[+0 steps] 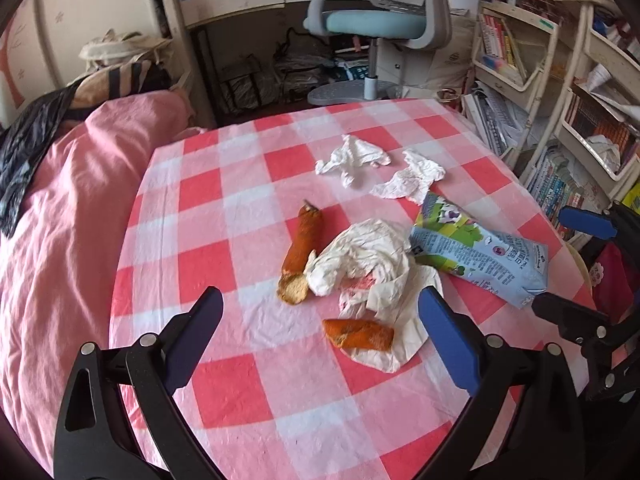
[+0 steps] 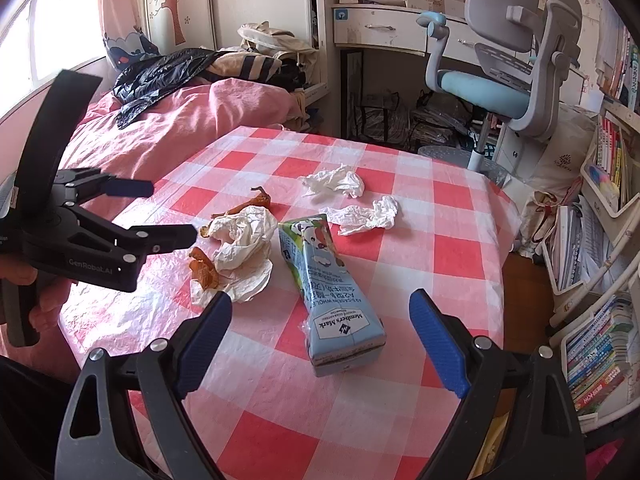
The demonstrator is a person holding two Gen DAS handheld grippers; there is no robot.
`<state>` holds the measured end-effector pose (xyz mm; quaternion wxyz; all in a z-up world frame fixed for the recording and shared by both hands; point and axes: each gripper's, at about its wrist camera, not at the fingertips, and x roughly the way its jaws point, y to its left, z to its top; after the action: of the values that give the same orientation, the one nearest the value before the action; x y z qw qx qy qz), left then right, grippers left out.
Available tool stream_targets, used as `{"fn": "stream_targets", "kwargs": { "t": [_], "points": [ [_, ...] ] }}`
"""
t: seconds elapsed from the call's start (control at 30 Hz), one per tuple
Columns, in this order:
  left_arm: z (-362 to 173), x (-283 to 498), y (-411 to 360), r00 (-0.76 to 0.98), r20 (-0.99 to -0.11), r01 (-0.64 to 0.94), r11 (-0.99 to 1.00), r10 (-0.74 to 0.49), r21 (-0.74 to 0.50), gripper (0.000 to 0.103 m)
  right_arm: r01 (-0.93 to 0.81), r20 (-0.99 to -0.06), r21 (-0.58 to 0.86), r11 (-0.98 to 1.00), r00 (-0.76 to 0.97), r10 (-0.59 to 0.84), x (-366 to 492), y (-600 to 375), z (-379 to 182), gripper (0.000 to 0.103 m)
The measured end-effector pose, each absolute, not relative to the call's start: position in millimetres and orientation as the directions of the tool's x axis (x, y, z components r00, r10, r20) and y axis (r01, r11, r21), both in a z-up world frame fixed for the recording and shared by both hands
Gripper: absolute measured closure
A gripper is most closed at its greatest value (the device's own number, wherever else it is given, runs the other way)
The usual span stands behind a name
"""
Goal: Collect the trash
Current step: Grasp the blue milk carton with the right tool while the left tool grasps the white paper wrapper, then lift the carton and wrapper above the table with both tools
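With both the right gripper [image 2: 320, 328] and left gripper [image 1: 320, 328] spread and empty, we judge the milk carton [image 2: 332, 292], lying just right of the crumpled wrapper [image 2: 244, 244], best pinched across its narrow sides.

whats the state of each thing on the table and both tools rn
left tool: open, empty, above the table
right tool: open, empty, milk carton ahead of it
milk carton: lying on its side, flattened
large paper wrapper: crumpled, spread open
long peel: lying flat, touching the wrapper
short peel: resting on the wrapper's edge
far tissue: crumpled, apart from the rest
second tissue: crumpled, next to the carton's top
tablecloth: spread, wrinkled
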<state>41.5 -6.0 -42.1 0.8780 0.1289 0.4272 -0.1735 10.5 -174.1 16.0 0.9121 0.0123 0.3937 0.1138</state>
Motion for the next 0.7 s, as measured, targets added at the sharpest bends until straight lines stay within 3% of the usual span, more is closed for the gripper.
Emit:
{"fn": "stream_targets", "kwargs": {
  "t": [0.2,0.33,0.37,0.4,0.43,0.47,0.53,0.7],
  "points": [
    [-57.3,50.0,-49.9,0.565,-0.807,0.532,0.824,-0.172,0.196,0.008,-0.201,-0.753,0.139,0.97,0.615,0.235,32.3,-178.6,-0.9,0.018],
    [-73.2,67.4,-62.7,0.544,-0.827,0.54,0.814,-0.142,0.216,0.01,-0.2,-0.788,0.165,0.966,0.562,0.251,47.3,-183.9,-17.5,0.028],
    [-78.4,72.8,-64.3,0.527,-0.838,0.547,0.811,-0.143,0.206,0.013,-0.201,-0.796,0.17,0.965,0.549,0.255,49.6,-182.9,-20.3,0.034],
    [-86.2,79.7,-65.4,0.49,-0.859,0.558,0.81,-0.146,0.18,0.028,-0.202,-0.806,0.174,0.964,0.533,0.258,51.8,-182.6,-23.8,0.04],
    [-92.4,83.8,-64.9,0.459,-0.877,0.561,0.812,-0.144,0.16,0.049,-0.204,-0.817,0.18,0.962,0.514,0.262,53.3,-183.0,-27.6,0.054],
    [-96.0,86.8,-62.5,0.441,-0.885,0.556,0.82,-0.153,0.135,0.051,-0.206,-0.828,0.196,0.959,0.489,0.274,53.6,-183.6,-31.5,0.056],
    [-90.0,90.6,-53.1,0.425,-0.883,0.528,0.847,-0.2,0.062,0.067,-0.211,-0.827,0.208,0.955,0.484,0.286,51.7,-184.5,-31.4,0.057],
    [-45.4,88.7,-17.9,0.497,-0.807,0.432,0.898,-0.319,-0.089,0.072,-0.224,-0.786,0.226,0.948,0.533,0.313,42.7,-184.8,-14.6,0.057]
  ]
}}
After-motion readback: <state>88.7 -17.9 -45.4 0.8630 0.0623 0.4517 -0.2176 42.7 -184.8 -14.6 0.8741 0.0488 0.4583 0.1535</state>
